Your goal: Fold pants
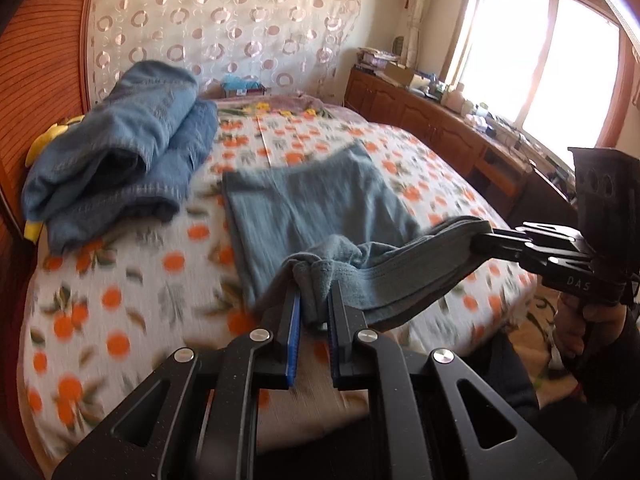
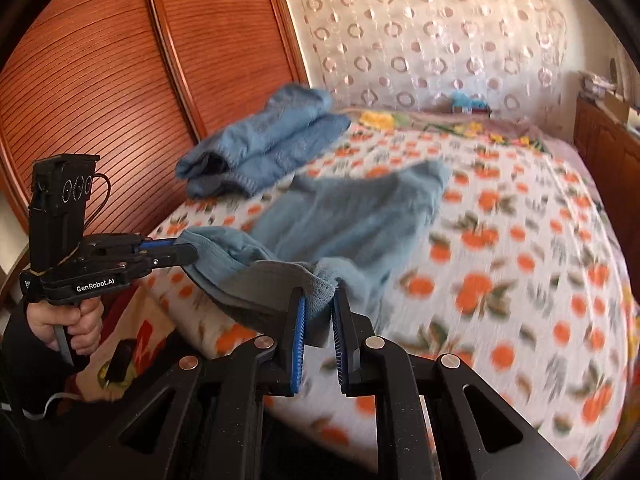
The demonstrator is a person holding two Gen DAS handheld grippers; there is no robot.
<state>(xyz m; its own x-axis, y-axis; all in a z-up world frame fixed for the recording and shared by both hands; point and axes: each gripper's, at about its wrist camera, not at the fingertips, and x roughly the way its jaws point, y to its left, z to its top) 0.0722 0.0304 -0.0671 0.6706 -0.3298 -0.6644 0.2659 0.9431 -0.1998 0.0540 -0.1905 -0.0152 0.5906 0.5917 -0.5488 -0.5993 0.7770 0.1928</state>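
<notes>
Grey-blue pants [image 1: 316,204] lie on the bed, legs stretching away from me; they also show in the right wrist view [image 2: 352,216]. Their near end, the waistband [image 1: 400,276], is lifted off the bed between both grippers. My left gripper [image 1: 314,300] is shut on one corner of the waistband. My right gripper [image 2: 319,300] is shut on the other corner. The right gripper shows at the right of the left wrist view [image 1: 480,240]. The left gripper shows at the left of the right wrist view [image 2: 180,252].
The bed has an orange-patterned sheet [image 1: 120,304]. A pile of folded blue cloth [image 1: 120,152] lies at the bed's far left, beside the wooden wardrobe [image 2: 100,80]. A cluttered wooden cabinet [image 1: 440,120] runs under the window on the right.
</notes>
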